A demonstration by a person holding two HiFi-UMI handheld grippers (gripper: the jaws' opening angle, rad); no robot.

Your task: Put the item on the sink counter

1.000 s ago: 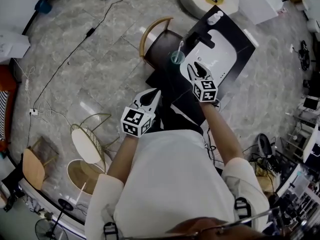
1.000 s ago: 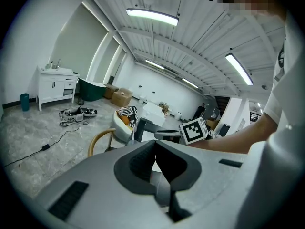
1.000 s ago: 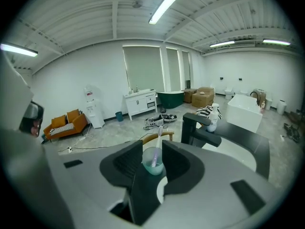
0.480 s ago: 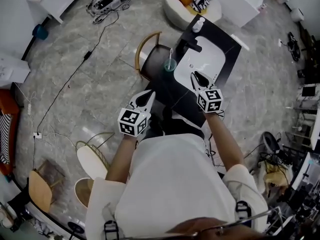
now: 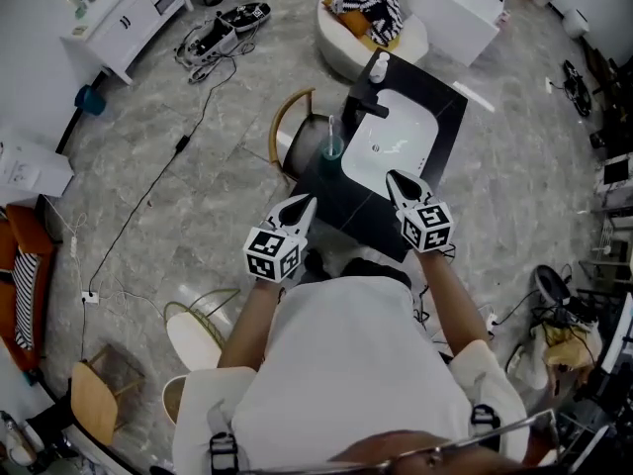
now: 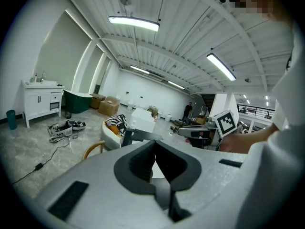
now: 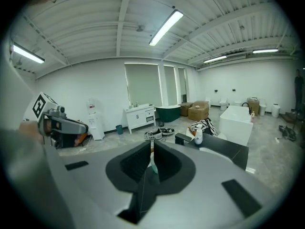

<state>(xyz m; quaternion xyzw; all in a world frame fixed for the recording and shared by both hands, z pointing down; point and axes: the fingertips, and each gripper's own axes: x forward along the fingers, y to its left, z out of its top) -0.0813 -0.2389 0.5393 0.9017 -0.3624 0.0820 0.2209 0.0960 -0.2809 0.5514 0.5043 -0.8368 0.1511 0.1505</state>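
Note:
A black sink counter [image 5: 445, 117] with a white basin [image 5: 391, 142] stands ahead of me. On its left edge sits a teal cup [image 5: 331, 147] with a toothbrush in it. At the far corner is a white pump bottle [image 5: 379, 66], beside a black faucet [image 5: 368, 107]. My right gripper [image 5: 395, 177] hovers over the basin's near rim. Its jaws are closing, almost together, with nothing between them [image 7: 152, 146]. My left gripper [image 5: 307, 203] hangs shut and empty off the counter's near left corner [image 6: 154, 142].
A wooden chair [image 5: 287, 132] stands left of the counter. A round seat with striped cloth [image 5: 368, 13] and a white bathtub [image 5: 457, 3] lie beyond it. Cables [image 5: 148, 196] run across the floor at left. A white cabinet [image 5: 124, 8] is at the far left.
My right gripper has drawn back from over the basin to its near rim and its jaws have narrowed. The left gripper stays low at the left. The view has shifted.

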